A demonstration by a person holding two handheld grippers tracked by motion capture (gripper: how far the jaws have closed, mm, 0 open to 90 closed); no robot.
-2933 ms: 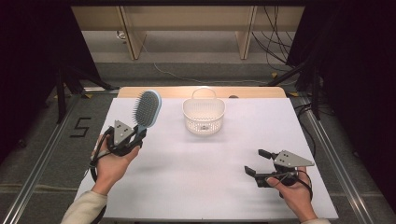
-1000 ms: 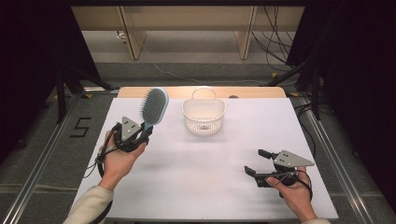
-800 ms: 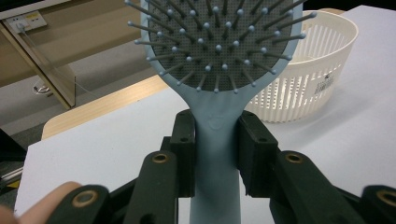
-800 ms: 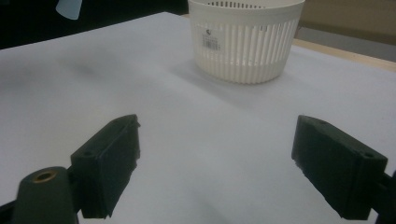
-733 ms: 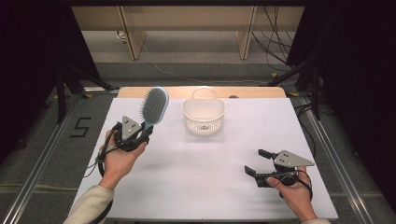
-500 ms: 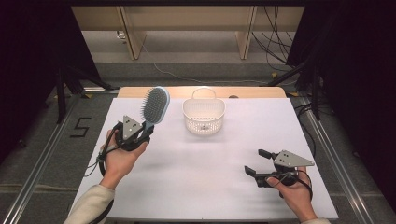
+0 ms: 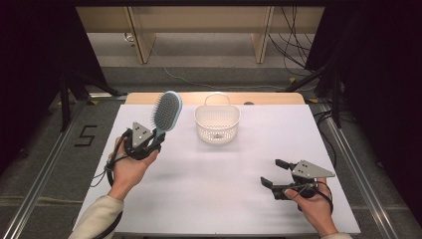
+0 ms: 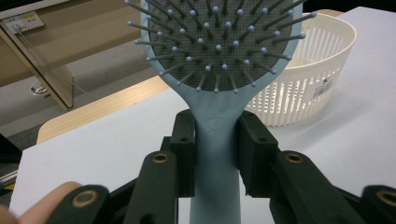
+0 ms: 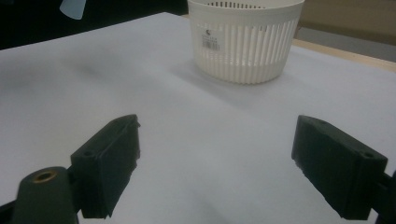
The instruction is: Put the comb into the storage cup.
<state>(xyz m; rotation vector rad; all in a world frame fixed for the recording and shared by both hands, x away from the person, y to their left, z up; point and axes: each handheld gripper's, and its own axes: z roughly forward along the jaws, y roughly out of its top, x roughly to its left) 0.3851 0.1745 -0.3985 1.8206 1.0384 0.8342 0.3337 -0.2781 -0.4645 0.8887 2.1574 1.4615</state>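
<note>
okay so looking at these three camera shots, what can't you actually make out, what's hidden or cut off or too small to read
- Hairbrush top: cut off by the upper edge in the left gripper view; the left hand-held gripper covers its lower handle.
- Basket label: too small and blurred to read in the right gripper view.
- Basket contents: a small dark spot on the bottom in the high view, too small to identify.
- Right hand-held gripper underside: hidden in the high view by its own body.
</note>
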